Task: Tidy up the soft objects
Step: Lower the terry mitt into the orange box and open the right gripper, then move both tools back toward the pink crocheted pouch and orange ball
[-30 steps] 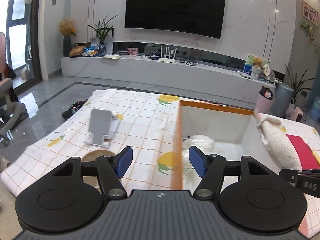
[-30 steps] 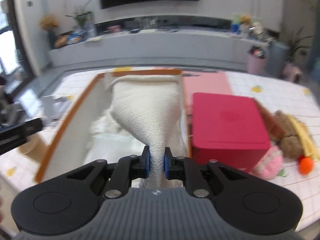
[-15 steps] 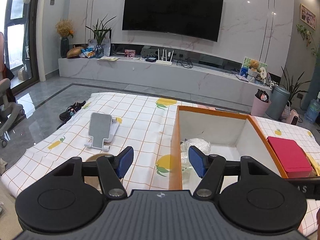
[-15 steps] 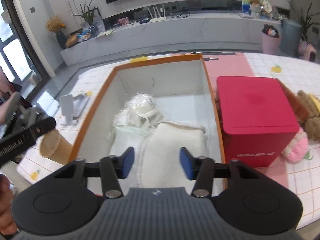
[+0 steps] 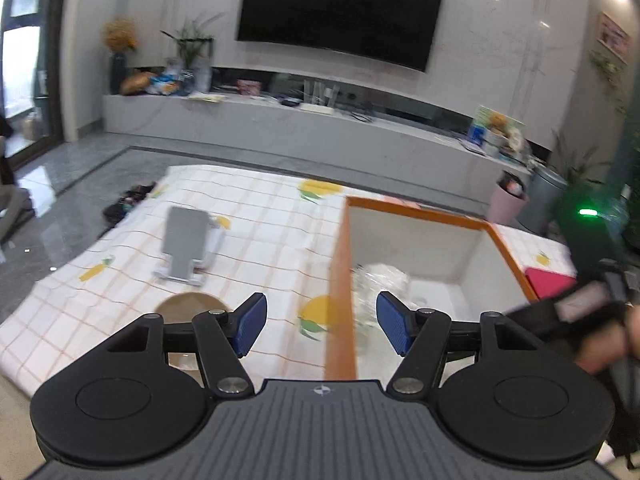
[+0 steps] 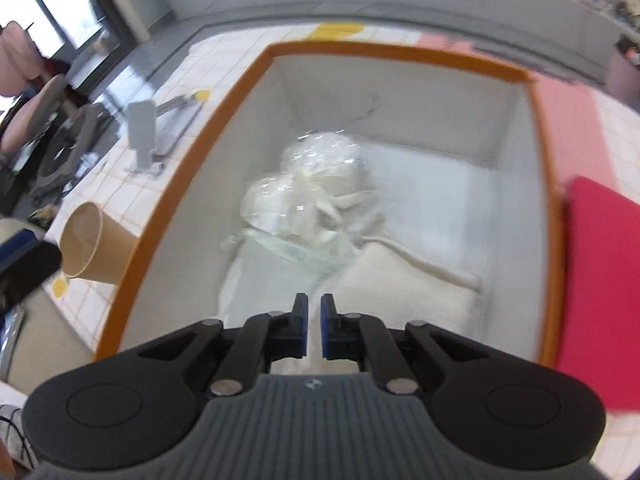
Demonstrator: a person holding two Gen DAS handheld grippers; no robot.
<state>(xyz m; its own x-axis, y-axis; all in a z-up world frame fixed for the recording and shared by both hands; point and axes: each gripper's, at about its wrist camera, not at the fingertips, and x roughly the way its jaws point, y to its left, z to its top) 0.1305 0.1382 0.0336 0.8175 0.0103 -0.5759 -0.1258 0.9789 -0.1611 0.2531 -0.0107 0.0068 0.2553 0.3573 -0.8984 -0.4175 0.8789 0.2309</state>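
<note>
Right gripper [image 6: 314, 322]: pointed steeply down into the box [image 6: 400, 54]; jaws have just been closing and now stand nearly together, with a thin gap and nothing between them; the towel [image 6: 408, 288] lies just beyond and below the fingertips, free of the gripper.

Left gripper [image 5: 318, 328]: jaws wide apart, holding nothing; it hovers over the near left wall of the box [image 5: 340, 280], one finger [image 5: 250, 324] over the checked cloth [image 5: 260, 240] and the other inside the box outline.

Box: orange rim, white inner walls, open top; it sits on the tabletop, which the checked cloth with lemon prints covers.

Box contents: the folded cream towel lies flat on the floor at the near right; two clear-wrapped white bundles [image 6: 304, 184] lie near the centre, touching each other; a pale crumpled cloth [image 6: 288, 248] lies between the bundles and the towel, overlapping the towel's edge.

Outside the box: a red case [image 6: 600, 280] stands just beside the right wall; a paper cup [image 6: 92, 244] rests against the left wall, tilted, mouth toward the camera; a grey stand [image 5: 186, 244] lies on the cloth well to the left.

In the left view the right gripper's body and the hand [image 5: 612, 336] holding it appear blurred at the right edge.
</note>
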